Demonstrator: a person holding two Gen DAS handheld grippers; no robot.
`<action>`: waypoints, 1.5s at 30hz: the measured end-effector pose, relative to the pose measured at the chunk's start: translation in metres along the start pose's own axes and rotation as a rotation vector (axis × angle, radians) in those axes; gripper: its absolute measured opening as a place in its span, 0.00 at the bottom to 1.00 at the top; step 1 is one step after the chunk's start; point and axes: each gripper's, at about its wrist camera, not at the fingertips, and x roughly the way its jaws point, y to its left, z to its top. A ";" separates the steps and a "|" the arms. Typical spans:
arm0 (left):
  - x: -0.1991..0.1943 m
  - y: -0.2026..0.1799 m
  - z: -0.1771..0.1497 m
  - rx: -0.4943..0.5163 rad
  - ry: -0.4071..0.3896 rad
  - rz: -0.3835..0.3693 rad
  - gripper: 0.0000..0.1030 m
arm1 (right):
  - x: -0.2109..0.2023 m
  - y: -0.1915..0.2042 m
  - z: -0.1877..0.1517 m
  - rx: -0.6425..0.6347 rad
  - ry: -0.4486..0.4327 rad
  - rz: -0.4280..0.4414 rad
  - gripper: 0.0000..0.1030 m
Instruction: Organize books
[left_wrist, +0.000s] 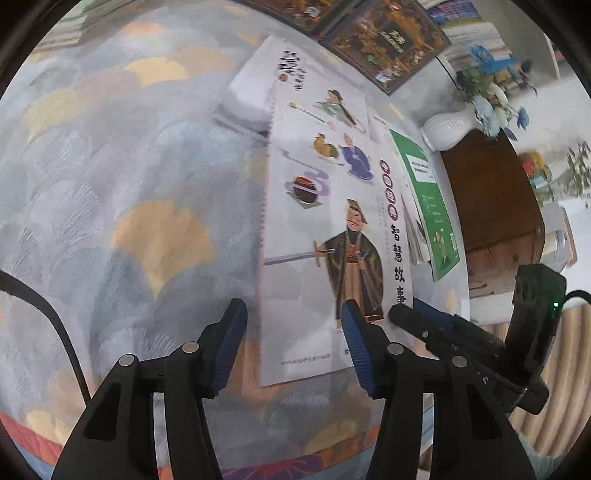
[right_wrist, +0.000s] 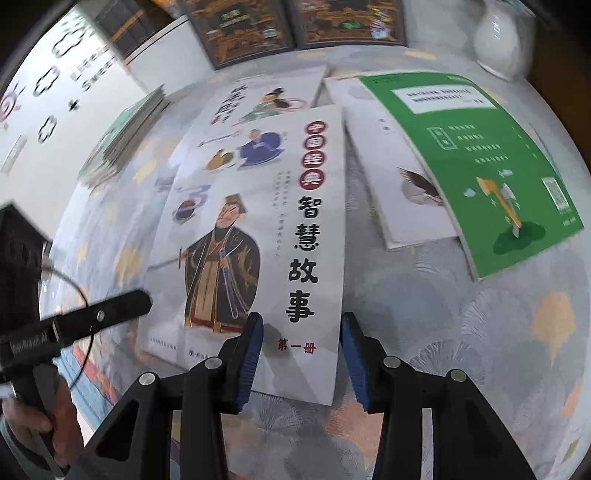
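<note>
Patterned tablecloth carries a white storybook, green book and vase; both left gripper and right gripper gape wide, empty.

On the white storybook in front of me I read 智慧故事 in large black characters down the cover, with 第一册 in red below and 中国经典 in red discs above (those are blurred). The green book carries white lines and a QR code, too small to read. On the wall sign the letters are blurred beyond reading.
</note>
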 end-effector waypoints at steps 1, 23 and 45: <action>0.002 -0.004 0.000 0.033 -0.001 0.016 0.48 | 0.000 0.002 -0.001 -0.019 0.000 0.002 0.42; 0.006 -0.027 0.014 0.073 -0.019 -0.062 0.16 | -0.004 -0.029 -0.010 0.150 -0.050 0.205 0.57; 0.005 -0.005 0.039 -0.410 0.038 -0.526 0.15 | 0.011 -0.091 0.006 0.576 0.009 0.657 0.41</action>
